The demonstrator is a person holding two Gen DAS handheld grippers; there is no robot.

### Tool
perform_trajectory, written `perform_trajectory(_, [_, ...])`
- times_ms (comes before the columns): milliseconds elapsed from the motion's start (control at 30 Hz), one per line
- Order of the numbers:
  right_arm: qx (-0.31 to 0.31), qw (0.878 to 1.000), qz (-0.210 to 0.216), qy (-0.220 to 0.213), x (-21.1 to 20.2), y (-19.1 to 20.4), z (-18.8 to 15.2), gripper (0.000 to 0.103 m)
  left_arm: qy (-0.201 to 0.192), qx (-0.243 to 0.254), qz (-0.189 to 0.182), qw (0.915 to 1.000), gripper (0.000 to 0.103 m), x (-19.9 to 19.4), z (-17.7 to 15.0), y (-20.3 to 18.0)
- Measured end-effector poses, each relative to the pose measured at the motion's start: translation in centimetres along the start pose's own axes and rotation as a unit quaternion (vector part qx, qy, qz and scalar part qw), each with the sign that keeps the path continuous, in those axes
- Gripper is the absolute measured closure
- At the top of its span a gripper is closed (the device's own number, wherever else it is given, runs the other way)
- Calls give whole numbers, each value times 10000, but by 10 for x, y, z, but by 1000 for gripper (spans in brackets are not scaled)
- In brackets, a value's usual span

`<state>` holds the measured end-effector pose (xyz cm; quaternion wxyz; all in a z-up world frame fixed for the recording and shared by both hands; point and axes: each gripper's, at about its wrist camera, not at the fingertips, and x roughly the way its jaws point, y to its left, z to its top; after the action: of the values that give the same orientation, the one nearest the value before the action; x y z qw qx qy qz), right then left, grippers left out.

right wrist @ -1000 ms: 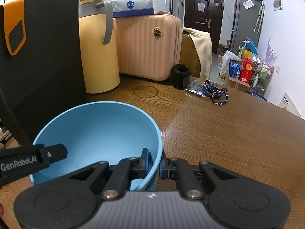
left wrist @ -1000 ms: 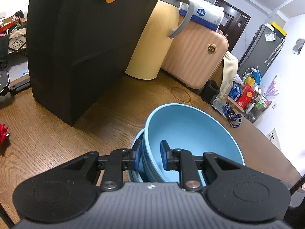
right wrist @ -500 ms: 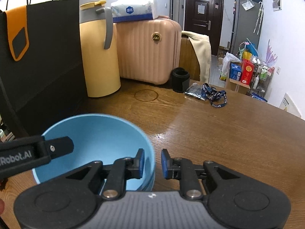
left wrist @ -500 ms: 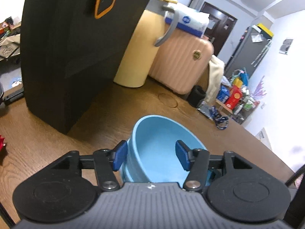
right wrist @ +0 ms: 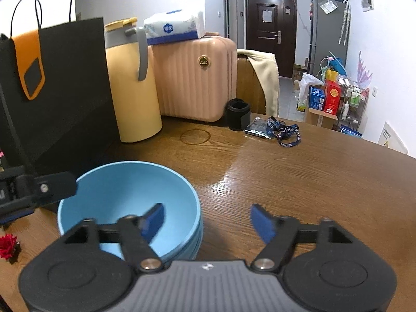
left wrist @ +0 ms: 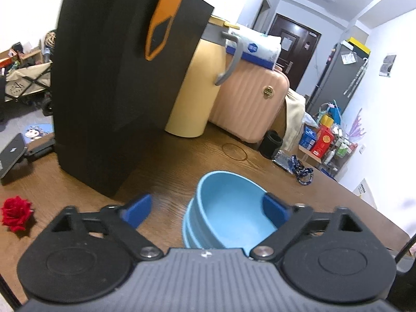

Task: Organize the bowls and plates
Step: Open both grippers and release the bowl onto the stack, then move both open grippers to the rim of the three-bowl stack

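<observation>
Bowls: blue stack (left wrist: 221, 213) sits nested on the tabletop (right wrist: 299, 182), lower centre of frame. Left gripper (left wrist: 206, 206) and right gripper (right wrist: 206, 219) both have fingers spread wide, holding nothing. Back off straight, don't clip the rim.

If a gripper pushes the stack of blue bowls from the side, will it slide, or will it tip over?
The stack of blue bowls would probably slide: it sits low and wide, nested, on the smooth, glossy wooden table. The top bowl might shift or lift within the nest if pushed at its rim. They look like matte plastic, so likely light and stiff, not fragile.
</observation>
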<state>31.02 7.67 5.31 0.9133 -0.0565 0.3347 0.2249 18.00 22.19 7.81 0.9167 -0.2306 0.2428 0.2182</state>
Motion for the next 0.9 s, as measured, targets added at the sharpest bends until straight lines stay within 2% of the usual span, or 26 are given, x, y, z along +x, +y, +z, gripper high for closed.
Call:
perform_trajectory(133, [145, 9999, 85, 15, -12, -7, -5, 0, -76, 16, 158, 9998, 0, -14, -2, 6])
perform_trajectory(333, [313, 9991, 282, 50, -30, -11, -17, 0, -93, 104, 177, 9997, 0, -32, -9, 11])
perform_trajectory(900, [432, 9989, 201, 27, -55, -7, -36, 0, 127, 246, 254, 9993, 0, -46, -20, 27])
